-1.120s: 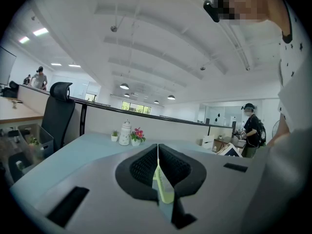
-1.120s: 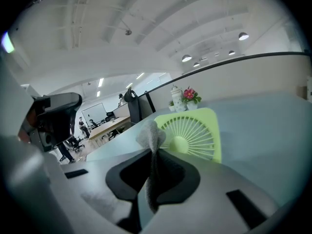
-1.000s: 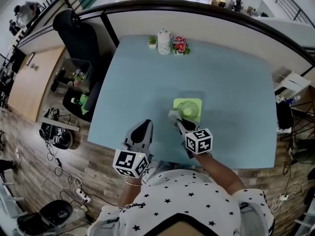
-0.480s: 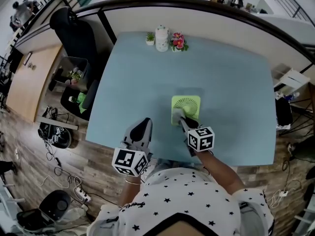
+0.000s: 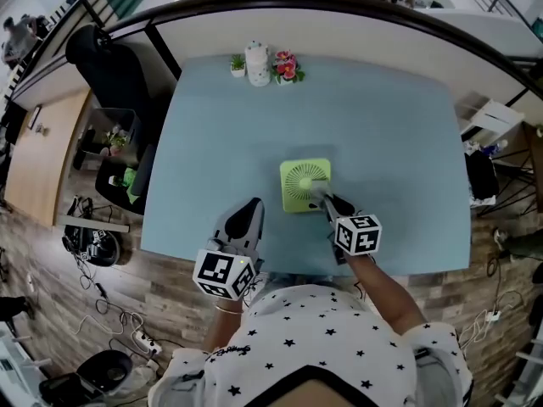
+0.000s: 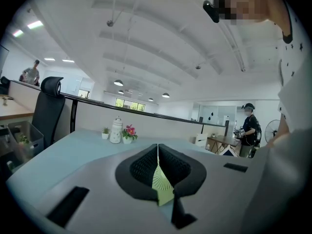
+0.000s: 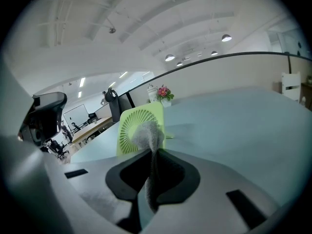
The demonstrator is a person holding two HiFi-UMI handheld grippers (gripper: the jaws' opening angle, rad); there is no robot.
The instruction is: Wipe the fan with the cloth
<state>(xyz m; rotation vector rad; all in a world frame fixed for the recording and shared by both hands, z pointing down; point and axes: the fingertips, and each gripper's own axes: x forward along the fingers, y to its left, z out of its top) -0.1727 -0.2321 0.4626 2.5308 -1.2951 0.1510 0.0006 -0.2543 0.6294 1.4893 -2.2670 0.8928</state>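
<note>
The left gripper [image 5: 251,209] hangs over the near edge of the bench [image 5: 382,125], just left of the fan [image 5: 301,176] and apart from it. In the left gripper view its fingers [image 6: 146,167] are pressed together on nothing, and the green grille shows only beyond them, through the slit. The fan sits near the middle of the bench, toward the near side, with its grille turned up at the head camera. Whether it lies flat or leans back I cannot tell. At its near right corner the right gripper [image 5: 325,200] has its fingers clamped on the grey cloth [image 7: 148,135], whose free end bunches up against the grille. The wiping step looks to be in hand, with the cloth on the face of the fan and most of the grille left to cover. The next move seems to call for dragging the cloth across the grille with light, even pressure. The fan looks light and could slide or tip under the push. The idle left gripper is close enough to brace the frame if that happens. The cloth's loose end could also snag in the slots, so slow strokes seem wise.
</note>
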